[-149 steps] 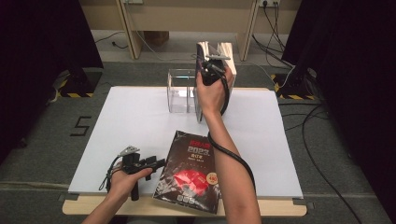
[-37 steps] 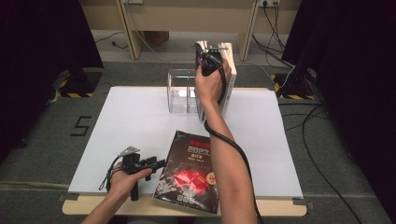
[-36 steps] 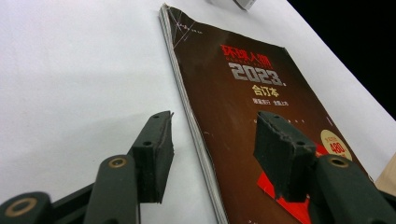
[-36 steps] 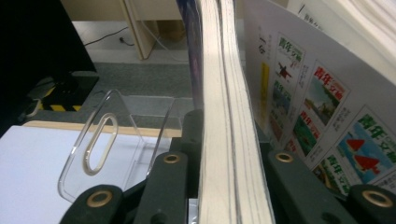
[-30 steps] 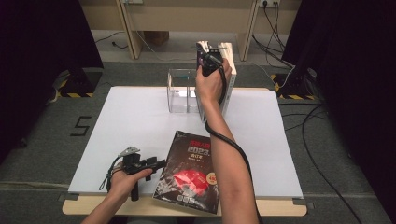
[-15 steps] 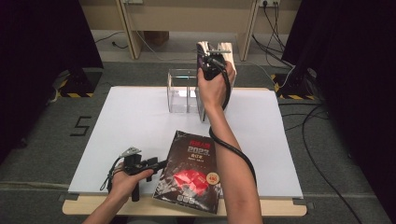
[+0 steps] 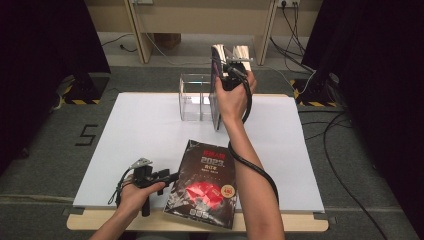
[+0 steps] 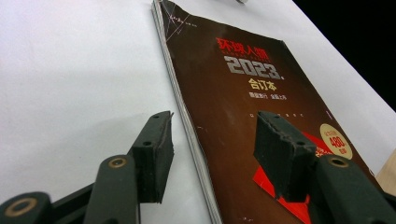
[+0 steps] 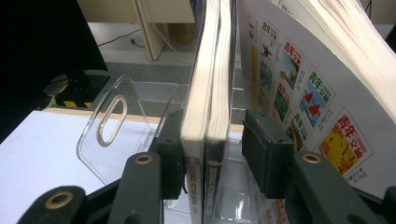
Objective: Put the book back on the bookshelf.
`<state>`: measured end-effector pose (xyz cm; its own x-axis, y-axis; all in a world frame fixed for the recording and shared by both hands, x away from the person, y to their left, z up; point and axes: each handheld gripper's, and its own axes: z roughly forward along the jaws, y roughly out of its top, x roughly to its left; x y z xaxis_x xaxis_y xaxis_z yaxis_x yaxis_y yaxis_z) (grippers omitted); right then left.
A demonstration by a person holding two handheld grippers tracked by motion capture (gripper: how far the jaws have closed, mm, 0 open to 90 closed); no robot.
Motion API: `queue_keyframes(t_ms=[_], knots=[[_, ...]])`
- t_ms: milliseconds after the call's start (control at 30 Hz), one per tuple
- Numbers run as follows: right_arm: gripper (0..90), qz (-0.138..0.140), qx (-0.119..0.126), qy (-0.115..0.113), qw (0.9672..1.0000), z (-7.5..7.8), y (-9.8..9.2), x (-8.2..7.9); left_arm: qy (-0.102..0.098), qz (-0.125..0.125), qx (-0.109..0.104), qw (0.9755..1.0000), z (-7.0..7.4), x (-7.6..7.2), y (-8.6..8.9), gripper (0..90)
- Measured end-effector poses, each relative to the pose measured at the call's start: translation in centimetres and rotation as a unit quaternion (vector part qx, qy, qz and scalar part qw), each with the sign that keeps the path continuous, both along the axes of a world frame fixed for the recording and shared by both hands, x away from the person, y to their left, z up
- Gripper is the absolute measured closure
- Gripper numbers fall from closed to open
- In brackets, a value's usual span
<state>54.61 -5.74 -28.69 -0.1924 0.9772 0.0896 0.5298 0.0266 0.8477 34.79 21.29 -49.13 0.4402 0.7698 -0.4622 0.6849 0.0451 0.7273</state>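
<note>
Evidently, work in hand: filing magazines upright in the clear acrylic rack [image 7: 196, 97] at the upper middle of the high view.
Right gripper [image 7: 231, 75]: raised at the rack, its jaws straddling two upright magazines [image 9: 212, 93]; the left pad lies against a cover, the right pad stands apart, so the grip is off.
Why upright: the rack's dividers hold the spines standing, and a leaning magazine [image 9: 317, 88] rests at the right of the right gripper view.
Left gripper [image 7: 167, 176]: resting on the white tabletop [image 7: 140, 130] at lower left, jaws wide and empty (poised astride the near edge of the dark 2023 magazine [image 7: 205, 182], which lies flat, probably next to go).
Change: the right jaws have just been opening, the two magazines between them; five seconds back the hand held its magazine closer to the near side of the rack.
</note>
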Motion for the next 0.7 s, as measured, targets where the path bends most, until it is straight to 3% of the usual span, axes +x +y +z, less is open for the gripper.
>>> queue_keyframes(t_ms=[400,700], knots=[[60.1,0.014,0.005,-0.004,0.9999,-0.2,-0.3,-1.5,0.001,-0.001,0.002,1.0000,-0.1,-0.1,-0.2,46.3],[59.0,0.025,0.016,0.006,0.9996,-0.9,-0.5,-2.4,0.000,0.000,0.002,1.0000,-0.2,0.0,-0.2,46.3]])
